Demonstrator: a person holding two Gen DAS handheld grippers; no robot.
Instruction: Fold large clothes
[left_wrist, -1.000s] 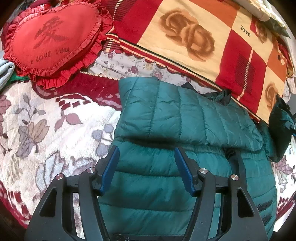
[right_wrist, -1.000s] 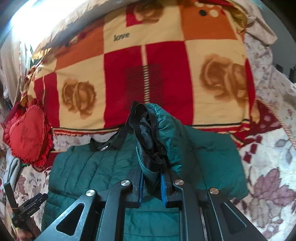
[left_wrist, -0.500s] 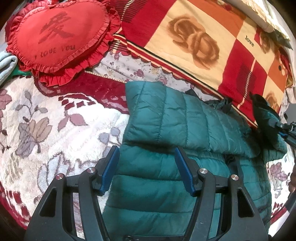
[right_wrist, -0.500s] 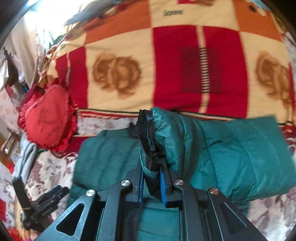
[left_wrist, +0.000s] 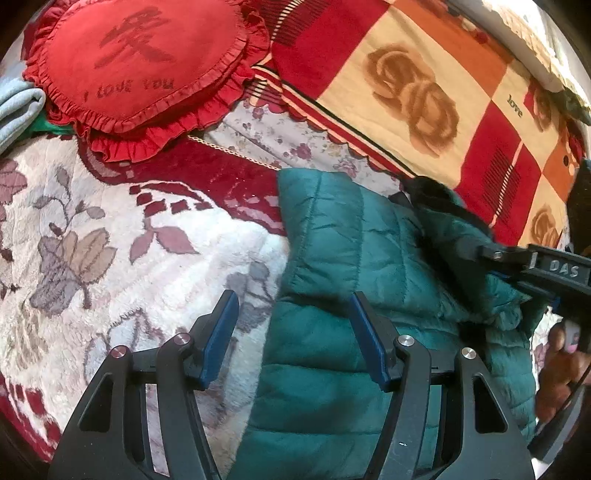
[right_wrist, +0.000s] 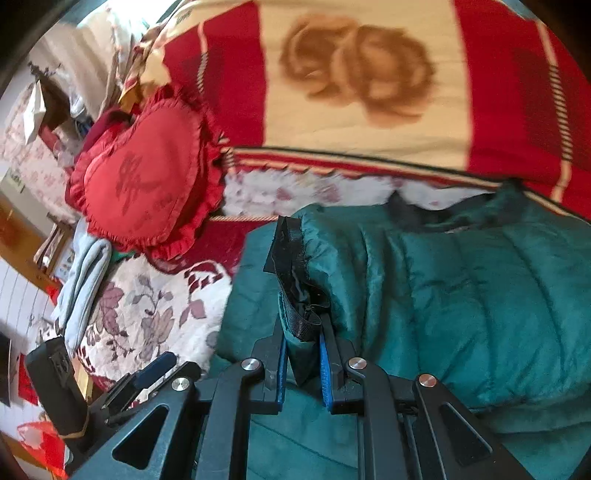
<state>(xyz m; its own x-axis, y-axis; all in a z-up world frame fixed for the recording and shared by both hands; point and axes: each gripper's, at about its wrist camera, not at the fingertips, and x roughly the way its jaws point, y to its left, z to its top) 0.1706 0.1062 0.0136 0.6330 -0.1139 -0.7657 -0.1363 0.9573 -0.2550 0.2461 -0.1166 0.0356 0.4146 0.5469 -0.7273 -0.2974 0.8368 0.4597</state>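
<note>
Spread across a bed: floral bedspread (left_wrist: 155, 266) at nine o'clock of the left wrist view, red-and-cream checked blanket (left_wrist: 424, 110) toward one o'clock, red heart cushion (left_wrist: 140, 70) at eleven o'clock.

Lying on the bedspread, filling the centre through five o'clock of the left view: green puffer jacket (left_wrist: 332, 369), body flat, one sleeve (left_wrist: 332, 236) already folded across the chest.

Carried over since a second ago: the other sleeve (right_wrist: 461, 295), pulled from the three o'clock side of the left view in toward the middle, now draped over the folded sleeve. Seen in the right wrist view to have swung from facing the blanket toward the cushion side, with the bed slightly blurred.

Clamped on that sleeve's cuff (right_wrist: 299, 295), black lining and strap showing: right gripper (right_wrist: 303, 354), blue pads squeezing fabric. Visible too at three o'clock of the left view, a hand behind it.

Parked with jaws apart and nothing between the pads, above the jacket's nine o'clock edge: left gripper (left_wrist: 295, 332), shifted a little off the jacket over the same second.

Likely meaning: second sleeve fold nearly laid; release of the cuff due next, then the fold of the body.
</note>
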